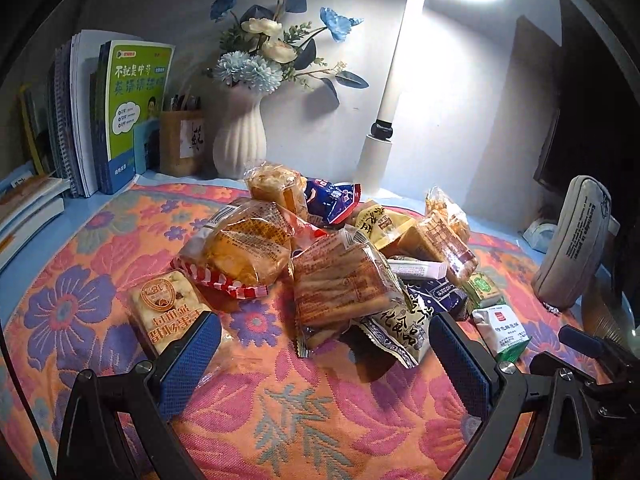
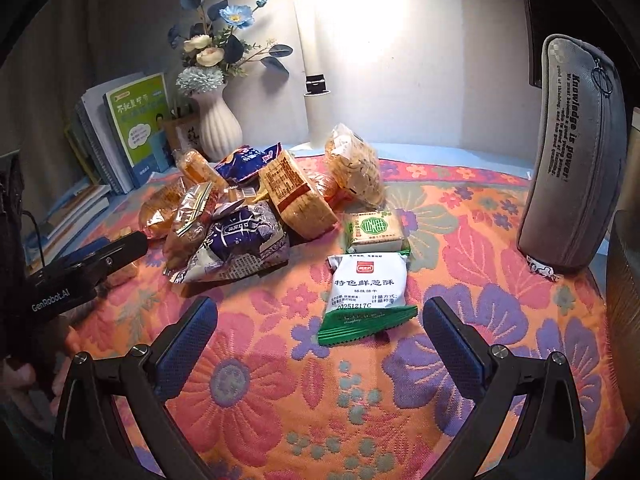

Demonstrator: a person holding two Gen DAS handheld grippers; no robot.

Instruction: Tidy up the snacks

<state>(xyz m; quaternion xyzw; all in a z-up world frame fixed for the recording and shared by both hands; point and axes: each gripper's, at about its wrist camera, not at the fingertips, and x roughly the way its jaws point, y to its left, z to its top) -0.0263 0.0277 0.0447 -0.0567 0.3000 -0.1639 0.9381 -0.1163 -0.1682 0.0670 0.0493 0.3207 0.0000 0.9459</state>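
A heap of wrapped snacks (image 1: pixel 344 248) lies on the flowered cloth (image 1: pixel 304 412). My left gripper (image 1: pixel 324 332) is open and empty, just in front of the heap, with a clear pack of biscuit sticks (image 1: pixel 344 284) between its fingertips' line. A cream nougat pack (image 1: pixel 168 308) lies by its left finger. In the right wrist view, my right gripper (image 2: pixel 320 320) is open and empty, with a white and green biscuit pack (image 2: pixel 366 296) lying between its fingertips. A small green-labelled pack (image 2: pixel 376 232) sits behind it. The heap (image 2: pixel 248 208) is to the left.
A grey pencil case (image 2: pixel 576 152) stands upright at the right. A white vase of flowers (image 1: pixel 240 140), a pen holder (image 1: pixel 182 142), a row of books (image 1: pixel 100 116) and a lamp post (image 1: pixel 392 92) stand along the back wall. The left gripper's body (image 2: pixel 80 272) shows at left.
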